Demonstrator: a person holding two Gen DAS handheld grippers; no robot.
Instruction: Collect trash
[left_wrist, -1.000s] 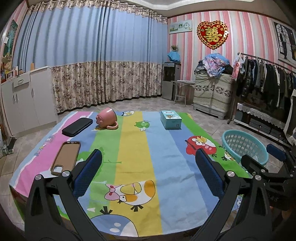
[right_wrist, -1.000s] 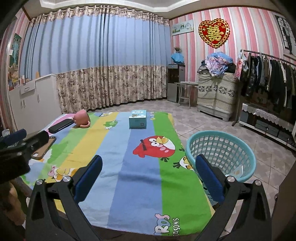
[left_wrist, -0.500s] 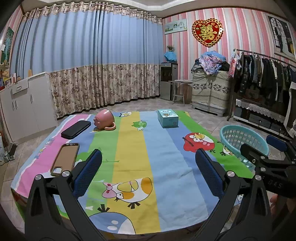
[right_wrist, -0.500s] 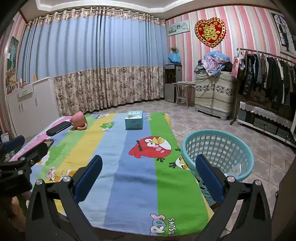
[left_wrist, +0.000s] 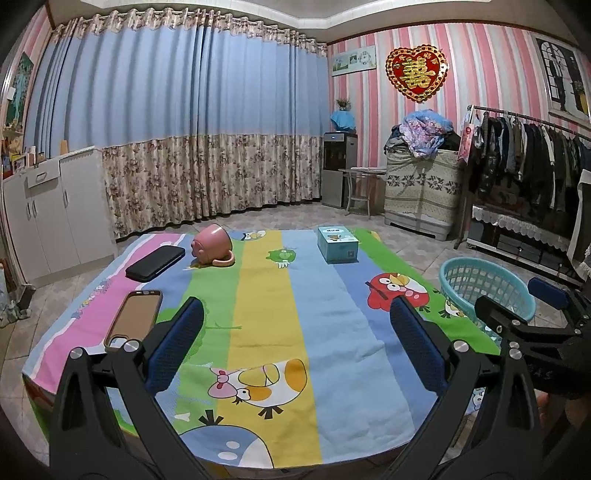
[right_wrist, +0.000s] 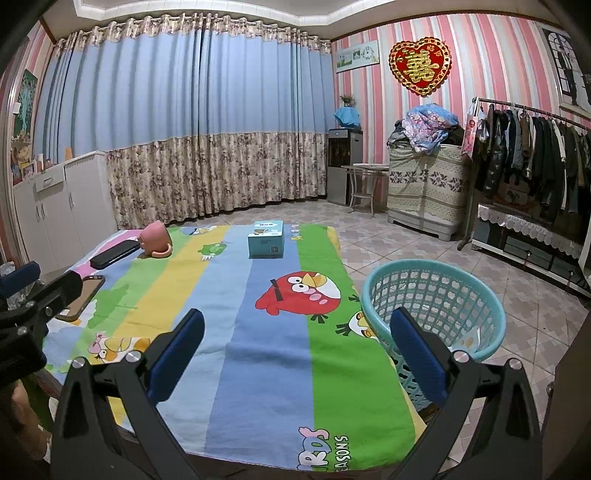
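Both my grippers, left (left_wrist: 295, 339) and right (right_wrist: 295, 341), gaped empty; no trash showed on desk (left_wrist: 266, 295); basket (right_wrist: 436, 295) nearly empty.

— Where's everything on the table (left_wrist: 266, 325)?
— Two phones left, the nearer phone (left_wrist: 135, 319) before the farther phone (left_wrist: 156, 257); mug (left_wrist: 213, 246) behind-left, box (left_wrist: 337, 244) behind-right.
— And the basket (right_wrist: 436, 306)?
— On the floor, right of it.

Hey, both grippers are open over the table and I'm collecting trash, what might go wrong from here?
No obvious trash shows; the phone case or black phone might get binned by mistake. The pink mug lies tipped on its side and could roll if nudged. The teal basket stands off the table's edge, so a drop might miss it.
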